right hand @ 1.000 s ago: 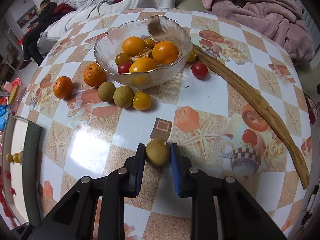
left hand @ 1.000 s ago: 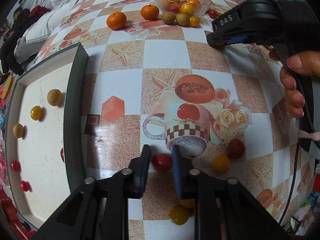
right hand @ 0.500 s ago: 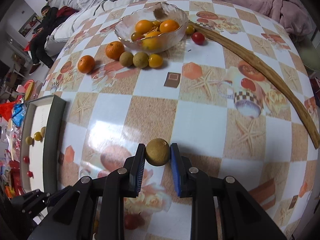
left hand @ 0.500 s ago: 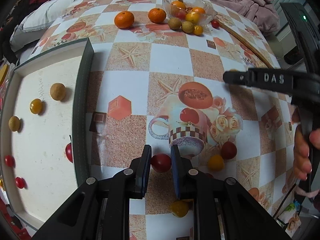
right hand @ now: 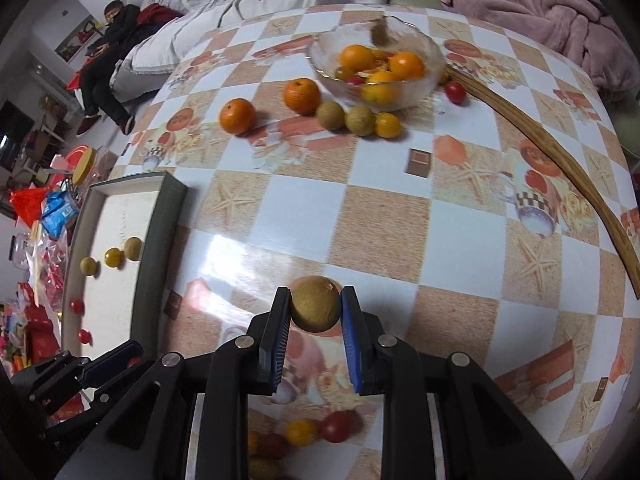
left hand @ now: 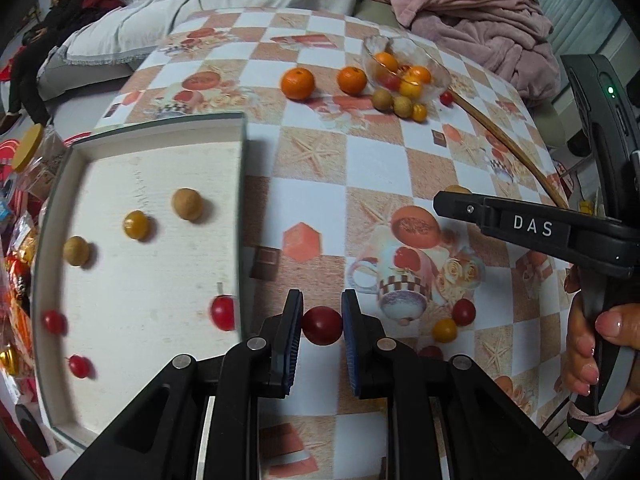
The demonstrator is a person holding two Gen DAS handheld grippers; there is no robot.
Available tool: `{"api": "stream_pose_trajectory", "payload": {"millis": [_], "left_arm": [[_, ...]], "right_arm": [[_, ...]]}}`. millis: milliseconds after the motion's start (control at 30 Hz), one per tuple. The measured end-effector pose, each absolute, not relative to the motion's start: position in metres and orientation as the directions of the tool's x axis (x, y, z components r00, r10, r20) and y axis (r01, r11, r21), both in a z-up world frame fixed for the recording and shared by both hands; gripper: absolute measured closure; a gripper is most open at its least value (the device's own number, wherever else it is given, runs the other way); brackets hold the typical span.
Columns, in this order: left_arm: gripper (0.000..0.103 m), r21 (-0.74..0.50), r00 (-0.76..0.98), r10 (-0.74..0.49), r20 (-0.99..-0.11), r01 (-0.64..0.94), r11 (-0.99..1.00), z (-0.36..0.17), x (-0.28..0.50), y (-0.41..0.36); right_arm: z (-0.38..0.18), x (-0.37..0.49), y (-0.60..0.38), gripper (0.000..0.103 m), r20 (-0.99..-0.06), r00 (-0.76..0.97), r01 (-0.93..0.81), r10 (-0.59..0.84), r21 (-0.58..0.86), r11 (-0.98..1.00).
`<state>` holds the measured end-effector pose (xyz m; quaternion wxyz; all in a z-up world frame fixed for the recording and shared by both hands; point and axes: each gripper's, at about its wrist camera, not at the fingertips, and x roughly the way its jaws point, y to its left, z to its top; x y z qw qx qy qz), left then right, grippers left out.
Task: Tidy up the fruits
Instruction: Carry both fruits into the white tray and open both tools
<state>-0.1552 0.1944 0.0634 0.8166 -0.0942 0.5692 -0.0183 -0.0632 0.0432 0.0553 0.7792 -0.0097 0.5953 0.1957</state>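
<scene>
My left gripper (left hand: 321,324) is shut on a red cherry tomato (left hand: 322,325), held above the table just right of the white tray (left hand: 132,288). The tray holds two brown longans, a yellow tomato and three red tomatoes. My right gripper (right hand: 315,310) is shut on a brown longan (right hand: 315,303) and holds it above the table; it also shows at the right of the left wrist view (left hand: 444,200). A glass bowl (right hand: 424,80) of oranges stands at the far side, with two oranges, two longans and small tomatoes beside it.
Loose red and yellow tomatoes (left hand: 454,320) lie on the patterned tablecloth near the front. A long wooden stick (right hand: 560,168) curves along the right side. Snack packets (right hand: 56,216) lie left of the tray. A sofa with blankets is behind the table.
Both grippers have moved left toward the tray, each carrying its fruit. The right gripper has pulled back from the bowl; the tray now sits closer in both views.
</scene>
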Motion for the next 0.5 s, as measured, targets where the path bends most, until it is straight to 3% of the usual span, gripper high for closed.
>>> {"api": "stream_pose_trajectory", "payload": {"millis": [500], "left_arm": [[0.082, -0.104, 0.386, 0.011, -0.922, -0.277, 0.955, 0.065, -0.182, 0.300]], "right_arm": [[0.070, -0.076, 0.150, 0.076, -0.915, 0.175, -0.480, 0.364, 0.244, 0.843]]}}
